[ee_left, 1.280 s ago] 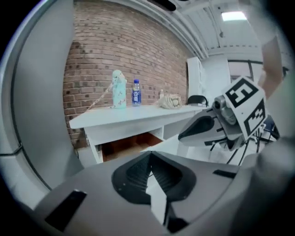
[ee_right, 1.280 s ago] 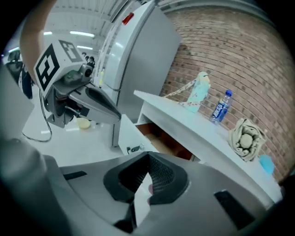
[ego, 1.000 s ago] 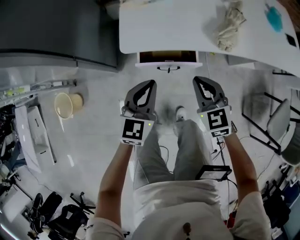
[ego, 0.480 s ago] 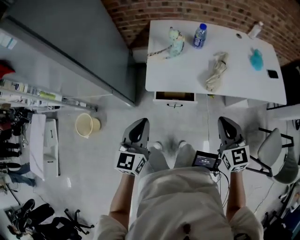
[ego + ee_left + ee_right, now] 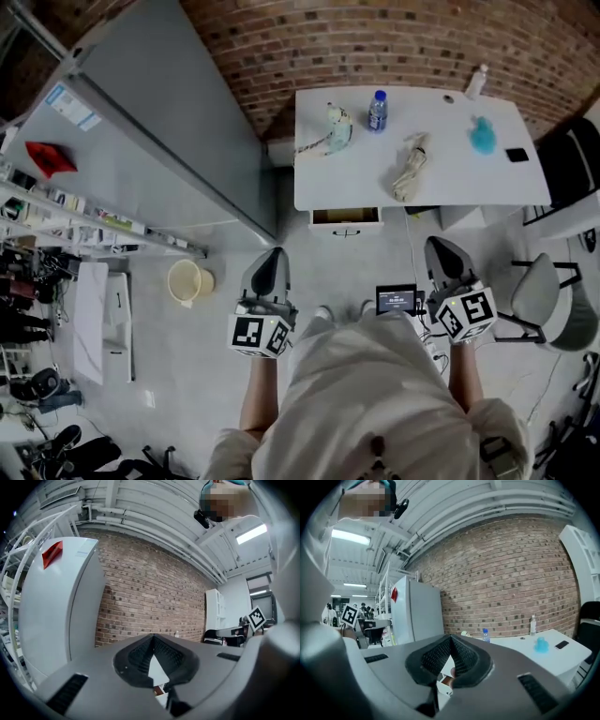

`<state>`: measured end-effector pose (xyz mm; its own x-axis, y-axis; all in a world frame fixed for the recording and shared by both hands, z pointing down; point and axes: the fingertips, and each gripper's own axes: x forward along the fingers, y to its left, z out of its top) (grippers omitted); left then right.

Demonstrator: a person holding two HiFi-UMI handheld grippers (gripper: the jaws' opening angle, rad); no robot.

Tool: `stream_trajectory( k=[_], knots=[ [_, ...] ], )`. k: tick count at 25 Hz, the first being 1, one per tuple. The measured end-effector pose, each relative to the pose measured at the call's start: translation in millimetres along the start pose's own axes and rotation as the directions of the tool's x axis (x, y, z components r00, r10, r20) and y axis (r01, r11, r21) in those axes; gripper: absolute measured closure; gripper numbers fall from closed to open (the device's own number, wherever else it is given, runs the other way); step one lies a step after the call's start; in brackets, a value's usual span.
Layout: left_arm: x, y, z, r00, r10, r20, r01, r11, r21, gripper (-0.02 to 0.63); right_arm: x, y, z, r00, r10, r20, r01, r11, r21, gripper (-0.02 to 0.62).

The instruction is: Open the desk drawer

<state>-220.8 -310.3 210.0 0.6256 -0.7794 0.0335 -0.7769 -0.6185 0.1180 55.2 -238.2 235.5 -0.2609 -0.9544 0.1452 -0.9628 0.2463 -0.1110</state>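
Observation:
The white desk stands against the brick wall at the upper right of the head view. Its drawer hangs under the desk's left end, pulled out a little, with a brown inside showing and a dark handle on its front. My left gripper is shut and empty, held out level well short of the drawer. My right gripper is likewise shut and empty, to the right of the drawer and apart from it. In the gripper views the left gripper and right gripper each show ribbed pads pressed together.
On the desk lie a blue-capped bottle, a crumpled cloth, a blue thing, a phone and a small toy. A tall grey cabinet stands left of the desk, a bucket on the floor, a chair at right.
Both grippers have risen, still shut. The head view has pulled back, so the whole desk and the brick wall now show and the drawer looks smaller and farther off.

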Motion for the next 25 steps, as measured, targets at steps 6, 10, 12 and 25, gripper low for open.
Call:
stream_trajectory(
  k=[6,10,12,25],
  knots=[
    [-5,-18,19,0.999,-0.05,-0.012,0.05,0.998,-0.024,0.598,1,27,42,0.997,0.029,0.065,-0.031,0.999,0.038,0.569],
    [-1,-17,39,0.998,-0.058,0.013,0.058,0.998,0.003,0.598,7,37,62,0.994,0.046,0.1,-0.049,0.998,0.026,0.569],
    [-1,-17,44,0.998,-0.057,0.025,0.057,0.998,0.016,0.598,6,40,64,0.994,0.051,0.101,-0.054,0.998,0.027,0.569],
    [5,-30,14,0.994,-0.104,-0.046,0.104,0.995,0.0,0.598,7,47,33,0.997,0.056,0.044,-0.058,0.996,0.061,0.569]
  ],
)
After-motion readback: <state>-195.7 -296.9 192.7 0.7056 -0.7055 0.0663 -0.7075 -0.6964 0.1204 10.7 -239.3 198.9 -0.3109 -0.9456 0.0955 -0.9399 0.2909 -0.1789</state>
